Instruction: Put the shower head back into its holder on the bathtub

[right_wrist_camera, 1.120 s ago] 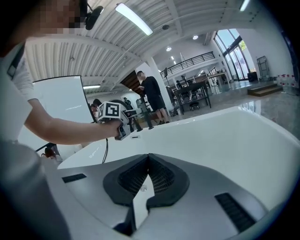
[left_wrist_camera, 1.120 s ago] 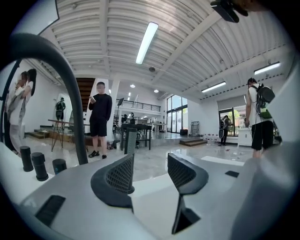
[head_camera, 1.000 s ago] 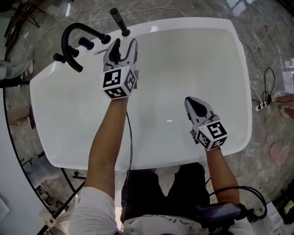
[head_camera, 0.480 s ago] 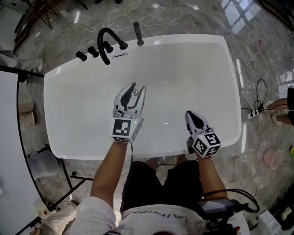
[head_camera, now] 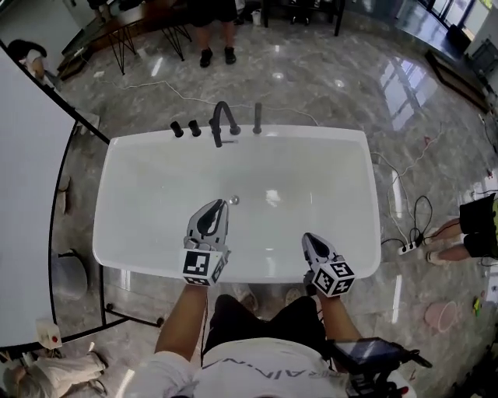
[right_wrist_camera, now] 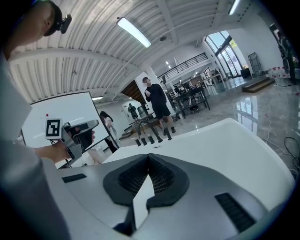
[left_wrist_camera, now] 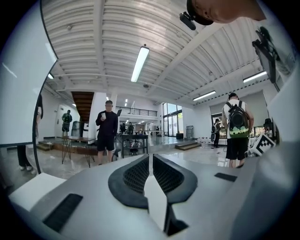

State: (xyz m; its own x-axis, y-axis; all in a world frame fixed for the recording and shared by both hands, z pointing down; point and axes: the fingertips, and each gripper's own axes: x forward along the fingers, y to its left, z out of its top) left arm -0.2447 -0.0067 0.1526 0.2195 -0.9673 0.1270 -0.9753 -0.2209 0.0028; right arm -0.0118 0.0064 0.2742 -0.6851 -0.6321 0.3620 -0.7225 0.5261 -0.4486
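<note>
Change since earlier: a second ago my left gripper was at the far rim with its jaws wide around the shower head; now both tools are back at the near side of the bathtub, and the whole tub shows from higher up.
Left gripper: its jaws have just been closing. Now they are clenched, pads together, with nothing between them. It sits over the near part of the basin, left of centre, pointing toward the far rim.
Right gripper: also clenched on nothing, pads meeting at a thin seam, over the near rim to the right and well apart from the left one.
Shower head: I see it upright as a dark stick in its holder on the far rim, with neither tool touching it.
Far rim fittings: the curved faucet is just left of the shower head, and the two dark knobs are further left.
Basin: the drain lies just beyond the left gripper's tips.
Surroundings: a person stands on the marble floor beyond the tub, and a power strip with cables lies on the floor to the right.
</note>
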